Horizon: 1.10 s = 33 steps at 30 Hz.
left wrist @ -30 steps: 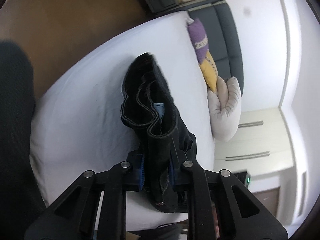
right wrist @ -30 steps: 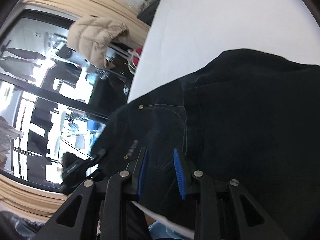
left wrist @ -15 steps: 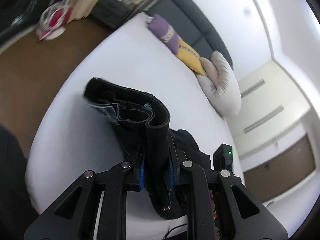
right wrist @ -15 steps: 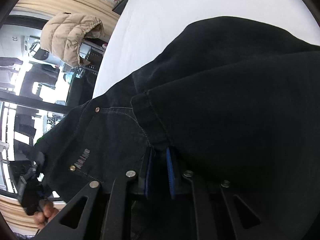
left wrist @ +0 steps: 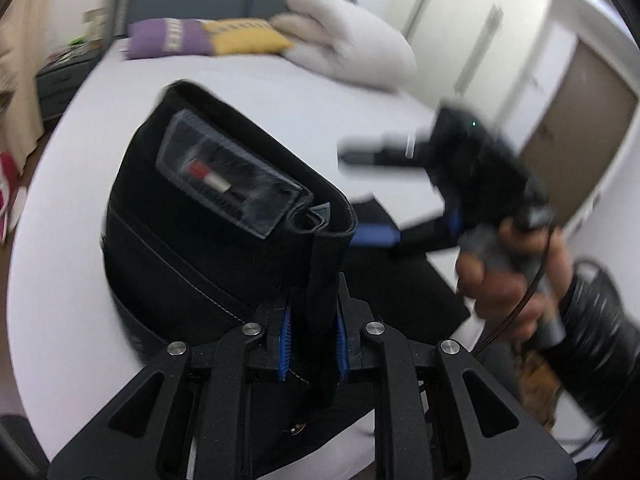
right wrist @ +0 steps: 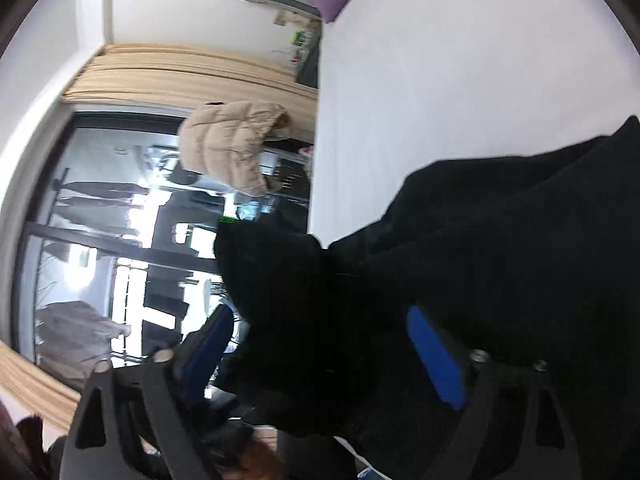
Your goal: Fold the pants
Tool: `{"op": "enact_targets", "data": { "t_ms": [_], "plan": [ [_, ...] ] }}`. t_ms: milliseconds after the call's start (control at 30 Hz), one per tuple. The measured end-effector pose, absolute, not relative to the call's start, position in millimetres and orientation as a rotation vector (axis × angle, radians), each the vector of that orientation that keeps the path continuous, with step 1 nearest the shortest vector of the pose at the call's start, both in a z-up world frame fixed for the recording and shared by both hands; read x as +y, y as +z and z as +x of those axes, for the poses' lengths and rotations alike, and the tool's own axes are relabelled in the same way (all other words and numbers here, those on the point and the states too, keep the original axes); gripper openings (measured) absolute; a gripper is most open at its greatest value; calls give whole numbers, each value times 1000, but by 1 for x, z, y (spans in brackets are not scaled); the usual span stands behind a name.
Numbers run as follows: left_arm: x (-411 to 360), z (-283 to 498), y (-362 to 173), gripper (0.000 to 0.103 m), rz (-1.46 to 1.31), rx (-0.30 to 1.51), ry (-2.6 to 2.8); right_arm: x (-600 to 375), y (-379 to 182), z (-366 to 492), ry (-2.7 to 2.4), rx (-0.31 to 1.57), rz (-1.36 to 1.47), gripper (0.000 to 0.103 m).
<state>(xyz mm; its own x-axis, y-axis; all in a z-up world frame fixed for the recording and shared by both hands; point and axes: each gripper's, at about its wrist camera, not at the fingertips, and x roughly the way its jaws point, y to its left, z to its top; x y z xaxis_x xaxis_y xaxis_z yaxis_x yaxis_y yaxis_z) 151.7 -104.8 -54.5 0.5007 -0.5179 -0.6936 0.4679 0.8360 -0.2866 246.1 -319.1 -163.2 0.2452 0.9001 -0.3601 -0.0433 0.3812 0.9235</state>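
We counted one pair of black pants (left wrist: 224, 240), one bed (left wrist: 280, 92) with a white sheet, and three pillows ahead of the left hand-held gripper (left wrist: 311, 344): one purple pillow (left wrist: 168, 38), one yellow pillow (left wrist: 244, 36) and one pale pillow (left wrist: 348, 52). We carried two grippers. The left hand-held gripper was nearly closed, its blue pads pinching a thick fold of the waistband, with the pants rising ahead of it and draping onto the bed below. A single clear label patch (left wrist: 232, 180) showed on the inner waistband just ahead of that grip. To its right we saw the right hand-held gripper (left wrist: 384, 196) held in our right hand (left wrist: 504, 280), blurred, its fingers spread wide. From the right wrist view, the right hand-held gripper (right wrist: 320, 344) stood wide open with black cloth bunched between the blue pads; we could not tell whether either pad touched it. One beige jacket (right wrist: 228, 148) hung to the left of it.
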Motion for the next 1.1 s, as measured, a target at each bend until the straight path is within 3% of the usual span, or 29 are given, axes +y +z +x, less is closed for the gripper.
{"op": "enact_targets", "data": {
  "t_ms": [300, 367, 433, 500, 633, 767, 1100],
  "plan": [
    [-173, 154, -82, 16, 185, 901, -582, -308, -164, 230, 848, 1145, 866, 98],
    [-185, 150, -89, 16, 239, 897, -588, -308, -161, 237, 832, 1171, 806, 93],
    [-191, 149, -93, 16, 280, 895, -594, -308, -167, 243, 811, 1210, 770, 81],
    [-199, 148, -99, 16, 310, 902, -608, -309, -174, 248, 794, 1252, 739, 57],
    [-215, 158, -107, 16, 330, 930, -627, -318, -189, 248, 727, 1288, 727, 39],
    [-230, 162, -110, 16, 345, 950, -658, -328, -196, 243, 662, 1302, 720, 30],
    [-240, 192, -110, 15, 373, 958, -698, -348, -186, 235, 587, 1280, 679, 18]
  ]
}}
